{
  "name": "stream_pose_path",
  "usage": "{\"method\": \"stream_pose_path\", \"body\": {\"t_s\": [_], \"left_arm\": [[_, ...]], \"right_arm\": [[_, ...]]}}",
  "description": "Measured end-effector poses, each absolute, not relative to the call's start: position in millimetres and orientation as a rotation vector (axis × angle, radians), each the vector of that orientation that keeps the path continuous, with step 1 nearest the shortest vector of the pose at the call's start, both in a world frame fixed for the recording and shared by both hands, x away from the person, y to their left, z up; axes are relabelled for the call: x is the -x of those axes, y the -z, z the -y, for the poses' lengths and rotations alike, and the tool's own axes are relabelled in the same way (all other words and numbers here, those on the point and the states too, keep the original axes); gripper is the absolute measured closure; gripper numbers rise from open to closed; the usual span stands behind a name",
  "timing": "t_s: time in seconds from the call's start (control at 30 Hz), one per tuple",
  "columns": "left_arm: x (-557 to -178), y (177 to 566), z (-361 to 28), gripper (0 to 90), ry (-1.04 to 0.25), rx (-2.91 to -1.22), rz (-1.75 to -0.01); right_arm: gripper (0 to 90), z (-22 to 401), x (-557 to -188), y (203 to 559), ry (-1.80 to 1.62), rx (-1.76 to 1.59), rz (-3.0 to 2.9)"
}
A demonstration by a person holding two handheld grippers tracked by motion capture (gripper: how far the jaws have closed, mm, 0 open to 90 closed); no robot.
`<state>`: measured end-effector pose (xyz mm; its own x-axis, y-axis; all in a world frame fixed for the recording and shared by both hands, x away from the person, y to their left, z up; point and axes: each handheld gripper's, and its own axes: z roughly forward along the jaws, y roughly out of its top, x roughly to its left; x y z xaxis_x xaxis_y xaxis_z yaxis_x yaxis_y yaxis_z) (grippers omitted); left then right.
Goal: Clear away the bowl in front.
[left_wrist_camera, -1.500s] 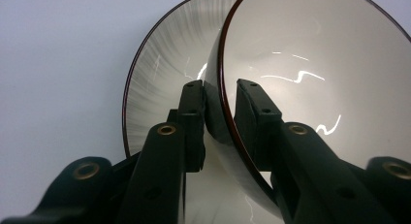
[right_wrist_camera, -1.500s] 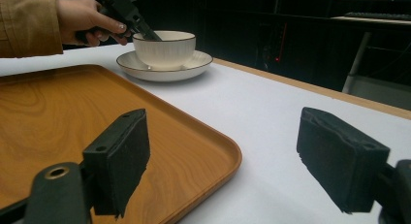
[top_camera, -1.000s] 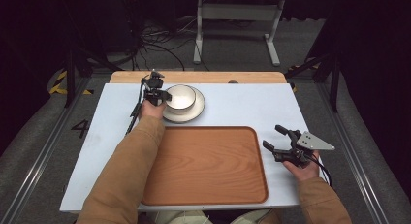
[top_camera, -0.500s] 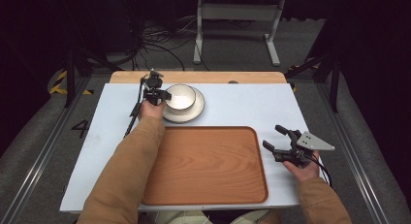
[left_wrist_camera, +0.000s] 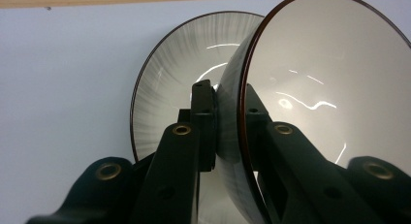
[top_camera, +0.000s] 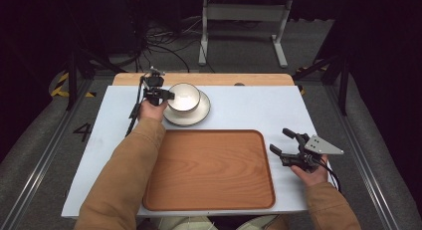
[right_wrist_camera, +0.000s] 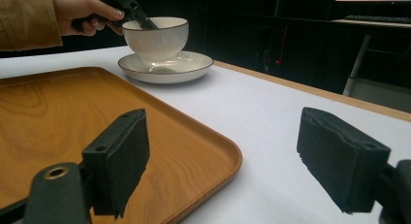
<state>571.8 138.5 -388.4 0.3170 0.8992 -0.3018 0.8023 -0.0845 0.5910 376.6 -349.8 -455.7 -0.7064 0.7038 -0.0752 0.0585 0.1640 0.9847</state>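
High view: your left gripper [top_camera: 166, 95] pinches the bowl [top_camera: 184, 97] rim on the plate [top_camera: 199, 115]; your right gripper [top_camera: 282, 143] is spread, at 3 o'clock of the tray [top_camera: 209, 172]

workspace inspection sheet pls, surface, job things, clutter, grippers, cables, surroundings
surface: white table, wood strip at far edge
job's things: bowl on plate; wooden tray bare
clutter: nothing seen
grippers: left hand-held gripper shut on the bowl's rim, one jaw inside, one outside; right hand-held gripper open, nothing between jaws, beside the tray
cables: cable trails from the left one; loose cables on floor beyond
surroundings: dark room, metal stand behind table
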Motion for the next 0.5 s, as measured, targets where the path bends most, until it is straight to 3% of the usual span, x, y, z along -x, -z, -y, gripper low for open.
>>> {"method": "stream_pose_path", "body": {"t_s": [0.5], "left_arm": [[-559, 357, -138, 82.3, -0.232, -1.945, -1.433]], "right_arm": [[19.9, 350, -376, 456, -1.58, -0.721, -1.915]]}}
